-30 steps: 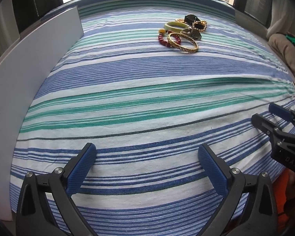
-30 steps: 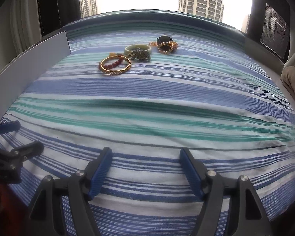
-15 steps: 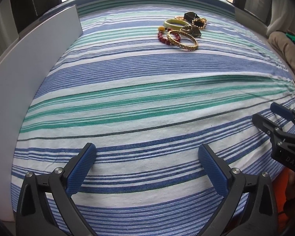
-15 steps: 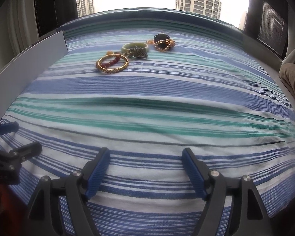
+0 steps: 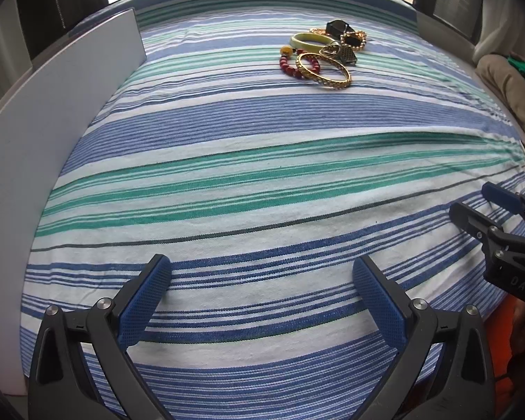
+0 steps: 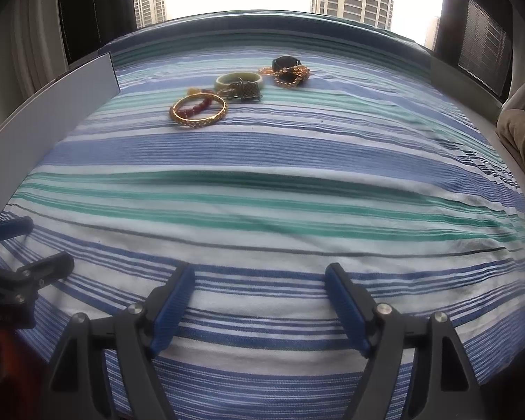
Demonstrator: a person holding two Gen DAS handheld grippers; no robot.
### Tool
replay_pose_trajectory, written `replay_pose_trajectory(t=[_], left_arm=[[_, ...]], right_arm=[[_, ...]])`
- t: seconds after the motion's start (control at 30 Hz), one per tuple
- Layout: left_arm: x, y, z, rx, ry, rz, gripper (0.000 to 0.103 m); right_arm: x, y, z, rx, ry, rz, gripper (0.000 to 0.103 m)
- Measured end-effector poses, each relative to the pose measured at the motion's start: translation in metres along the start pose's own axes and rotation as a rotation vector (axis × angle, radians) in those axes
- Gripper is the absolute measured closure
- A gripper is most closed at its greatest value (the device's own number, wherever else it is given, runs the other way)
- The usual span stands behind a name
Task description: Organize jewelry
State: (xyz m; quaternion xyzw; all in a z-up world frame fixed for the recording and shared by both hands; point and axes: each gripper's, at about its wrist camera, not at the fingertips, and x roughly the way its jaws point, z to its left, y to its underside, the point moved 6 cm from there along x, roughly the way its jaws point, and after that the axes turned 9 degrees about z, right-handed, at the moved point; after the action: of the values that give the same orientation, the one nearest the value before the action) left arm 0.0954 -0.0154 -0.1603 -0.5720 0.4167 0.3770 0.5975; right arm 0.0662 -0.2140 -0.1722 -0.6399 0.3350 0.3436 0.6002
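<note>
Currently we list: striped bed cover (image 5: 248,182), bare beneath both pairs of fingers. Jewelry cluster (image 6: 234,96), far ahead of the fingers, well apart from them. Gold bangle (image 6: 198,111), nearest piece, flat, overlapping red bead bracelet (image 5: 290,66). Left gripper (image 5: 262,292): released, cluster ahead-right. Right gripper (image 6: 260,302): released, cluster ahead, slightly left; we judge neither hand clearly nearer.

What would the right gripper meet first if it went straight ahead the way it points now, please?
Mostly bare striped cloth. The right gripper, jaws open, aims roughly at the jewelry pile; the dark pendant or gold bangle looks first, though depth is unclear.
</note>
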Motion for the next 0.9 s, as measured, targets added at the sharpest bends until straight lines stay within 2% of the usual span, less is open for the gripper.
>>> replay_pose_trajectory(t=[0.73,0.9], left_arm=[[-0.0005,-0.0008,0.0001,-0.001,0.0,0.0,0.0],[-0.0006,0.0008,-0.0004,0.002,0.001,0.007,0.0]], right_arm=[[-0.0005,0.0007,-0.0006,0.01,0.006,0.017,0.023],[-0.002,-0.0037,-0.0063,-0.003,-0.052,0.061,0.023]])
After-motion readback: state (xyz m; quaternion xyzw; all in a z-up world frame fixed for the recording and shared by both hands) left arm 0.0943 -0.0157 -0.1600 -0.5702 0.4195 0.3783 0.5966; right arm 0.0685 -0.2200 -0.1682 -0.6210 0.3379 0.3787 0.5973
